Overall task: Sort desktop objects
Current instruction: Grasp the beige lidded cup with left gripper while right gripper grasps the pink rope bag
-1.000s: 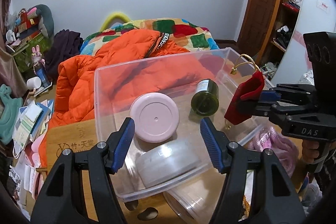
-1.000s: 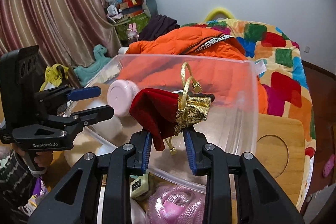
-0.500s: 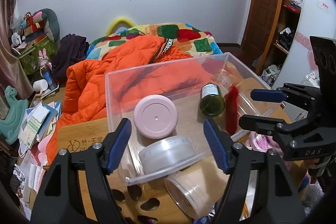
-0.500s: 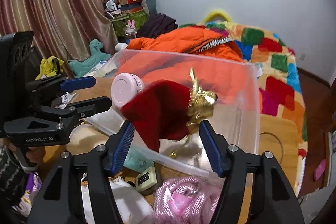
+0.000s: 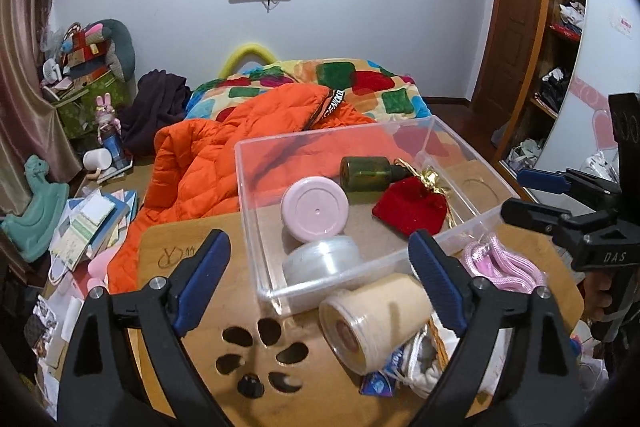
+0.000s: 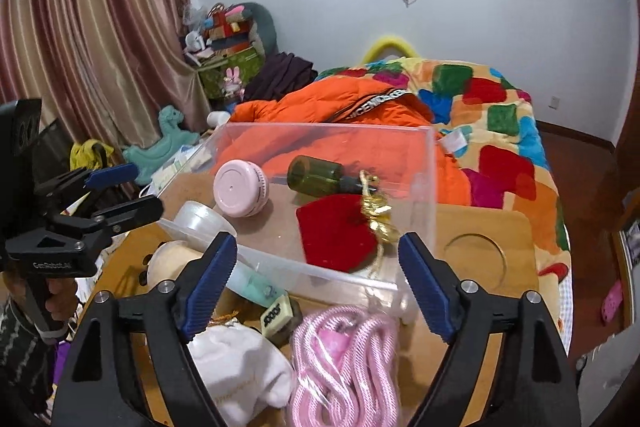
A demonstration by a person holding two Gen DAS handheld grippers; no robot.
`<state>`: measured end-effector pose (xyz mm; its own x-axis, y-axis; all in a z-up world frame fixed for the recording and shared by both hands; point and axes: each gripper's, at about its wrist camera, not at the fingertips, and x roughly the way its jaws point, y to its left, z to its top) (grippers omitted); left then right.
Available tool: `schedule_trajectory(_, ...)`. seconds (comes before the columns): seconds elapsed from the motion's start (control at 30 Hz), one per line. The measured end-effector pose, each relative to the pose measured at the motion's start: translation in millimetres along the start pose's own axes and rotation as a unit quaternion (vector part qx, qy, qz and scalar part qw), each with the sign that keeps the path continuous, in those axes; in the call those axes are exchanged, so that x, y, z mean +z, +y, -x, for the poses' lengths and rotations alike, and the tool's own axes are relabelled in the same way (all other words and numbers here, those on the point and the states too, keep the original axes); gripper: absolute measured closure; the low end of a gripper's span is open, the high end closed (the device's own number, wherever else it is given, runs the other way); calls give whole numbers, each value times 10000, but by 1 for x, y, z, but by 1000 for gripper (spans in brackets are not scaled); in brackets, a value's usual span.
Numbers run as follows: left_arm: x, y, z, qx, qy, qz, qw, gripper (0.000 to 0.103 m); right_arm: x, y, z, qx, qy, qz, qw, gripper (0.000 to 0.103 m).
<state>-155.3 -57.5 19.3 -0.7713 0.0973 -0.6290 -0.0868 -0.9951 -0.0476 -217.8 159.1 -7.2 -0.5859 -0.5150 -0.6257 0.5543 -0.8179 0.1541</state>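
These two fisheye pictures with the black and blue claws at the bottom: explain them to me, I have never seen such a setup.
A person holds a two-finger clamp in each hand, each with a camera looking along its fingers. One picture is from the left gripper, the other from the right gripper. Both jaws are opening with nothing between them. On the wooden table stands a clear bin holding a pink jar, a green bottle, a red pouch and a clear round tub. Outside lie a tape roll and pink rope.

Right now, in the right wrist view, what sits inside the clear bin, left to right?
Round pink lidded container → dark green glass bottle lying on its side → red velvet pouch with gold drawstring, all in the clear plastic bin.
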Motion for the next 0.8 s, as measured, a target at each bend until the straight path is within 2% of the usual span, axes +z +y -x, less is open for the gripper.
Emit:
schedule_trajectory(0.4,-31,-21,-7,105,415,34,9991,11,-34,-19,30,-181,-61,-31,9998,22)
schedule_trajectory(0.8,-54,-40,-32,-7,824,164,9965,11,-76,-32,16,33,421,-171,9990,22)
